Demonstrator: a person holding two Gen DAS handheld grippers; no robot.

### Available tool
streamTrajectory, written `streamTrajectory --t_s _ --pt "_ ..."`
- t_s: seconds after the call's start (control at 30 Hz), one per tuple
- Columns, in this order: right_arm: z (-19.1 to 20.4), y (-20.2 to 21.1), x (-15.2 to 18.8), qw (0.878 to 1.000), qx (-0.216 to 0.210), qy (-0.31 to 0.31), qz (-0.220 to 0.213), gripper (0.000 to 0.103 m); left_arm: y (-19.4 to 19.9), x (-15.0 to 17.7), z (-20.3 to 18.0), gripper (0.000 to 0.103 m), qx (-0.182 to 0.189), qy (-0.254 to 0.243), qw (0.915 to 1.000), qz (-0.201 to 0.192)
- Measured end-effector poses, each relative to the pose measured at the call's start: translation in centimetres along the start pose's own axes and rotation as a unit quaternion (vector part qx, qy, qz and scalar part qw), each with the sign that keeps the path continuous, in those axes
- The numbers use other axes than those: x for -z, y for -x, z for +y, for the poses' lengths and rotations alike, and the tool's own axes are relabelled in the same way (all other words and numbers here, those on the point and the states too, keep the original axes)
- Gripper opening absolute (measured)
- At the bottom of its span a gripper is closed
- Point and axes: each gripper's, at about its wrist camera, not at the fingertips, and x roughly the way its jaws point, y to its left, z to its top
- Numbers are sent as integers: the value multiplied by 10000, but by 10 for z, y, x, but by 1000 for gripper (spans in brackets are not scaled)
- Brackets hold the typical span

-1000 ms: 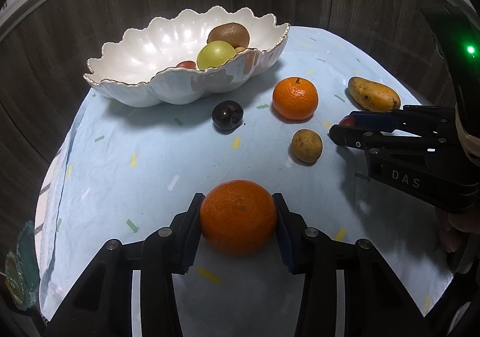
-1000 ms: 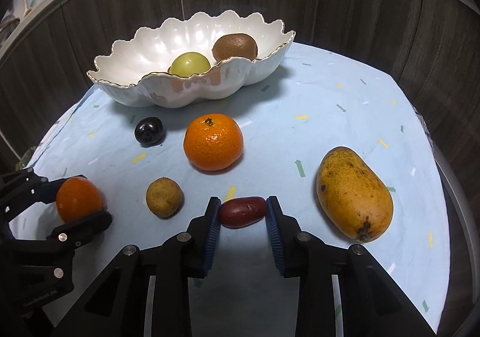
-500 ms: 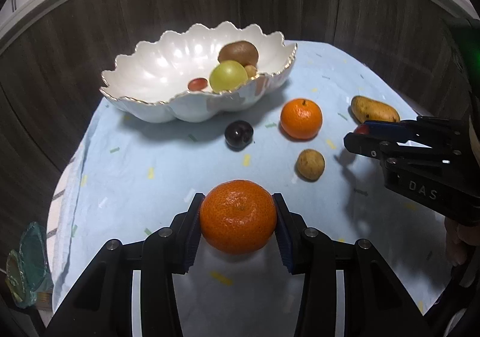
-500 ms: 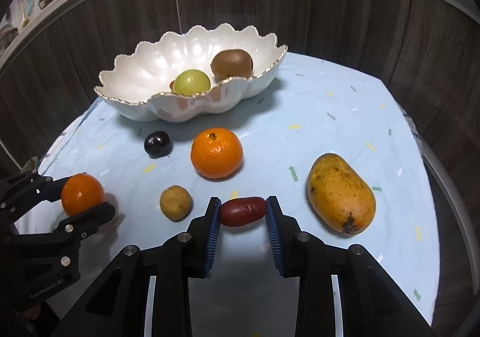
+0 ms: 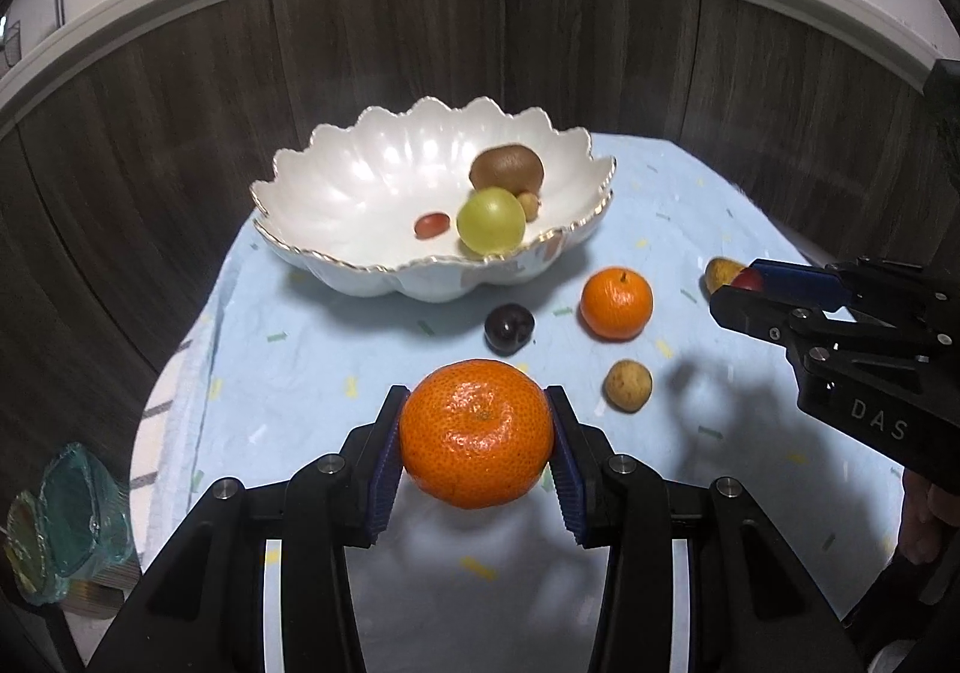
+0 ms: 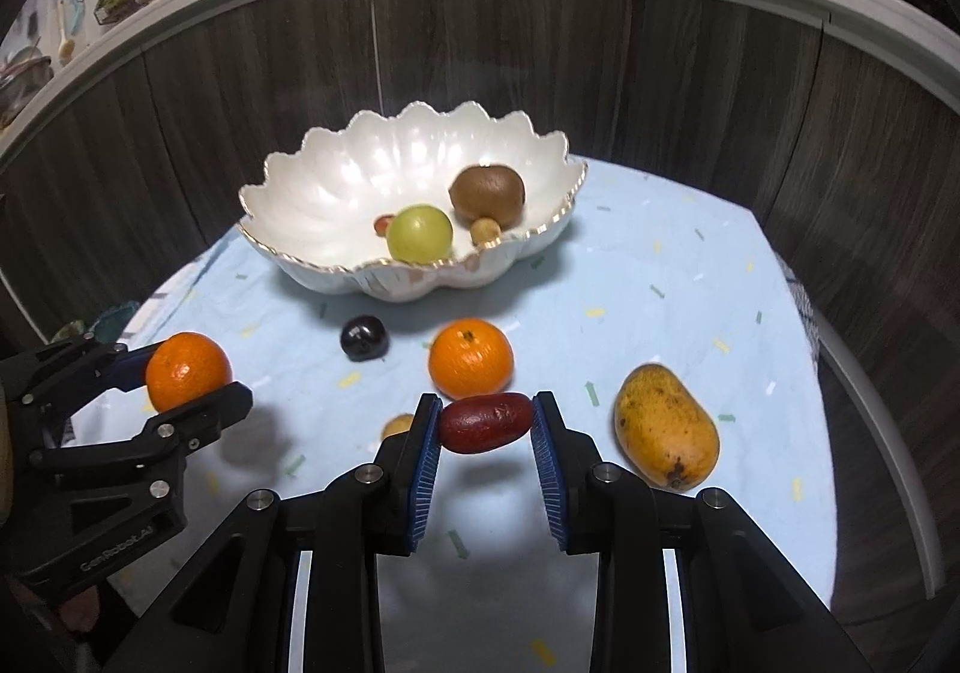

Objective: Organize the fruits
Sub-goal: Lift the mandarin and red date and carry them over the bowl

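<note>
Left gripper point(image 5: 476, 433): fingers closed on a large orange point(image 5: 476, 434), both blue pads pressed against its sides, fruit lifted clear of the desk point(image 5: 312, 373) with its shadow below. Right gripper point(image 6: 486, 424): fingers narrowed onto a small dark-red oblong fruit point(image 6: 486, 423), held by its two ends so the long axis runs across from pad to pad; it also hangs above the cloth. Seen from the left wrist view, the right gripper point(image 5: 735, 292) shows only a red sliver of that fruit at its tips. Outward from the fingers: a second orange point(image 5: 616, 303), a dark plum point(image 5: 509, 328) and a small tan round fruit point(image 5: 627, 385) lie loose on the blue cloth between the grippers and the bowl; a mango point(image 6: 666, 426) lies to the right, just beside the right gripper, long axis pointing roughly toward and away from the camera. The white scalloped bowl point(image 5: 336, 193) sits straight ahead and beyond both grippers, already holding a kiwi point(image 5: 507, 169), a green round fruit point(image 5: 491, 220), a small red fruit point(image 5: 432, 224) and a small tan one point(image 5: 529, 205). Key relation: bowl lies forward of both loads, slightly left of the left gripper's axis; its open left half is bare. Neither gripper looks clearly nearer. Judgement: both are in the carry stage; each load must clear the raised rim before release. Risk: the orange may roll into fruit already inside.
</note>
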Motion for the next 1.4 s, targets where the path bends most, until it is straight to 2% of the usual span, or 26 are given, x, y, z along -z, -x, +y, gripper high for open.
streamTrajectory --t_s 0.57,1.4 --pt "26 15 -33 9995 -87 106 -276 32 14 -21 32 43 -106 298 9993 -178" --pt "44 14 -77 9982 -79 160 -569 32 15 -65 67 43 -133 279 9984 -480"
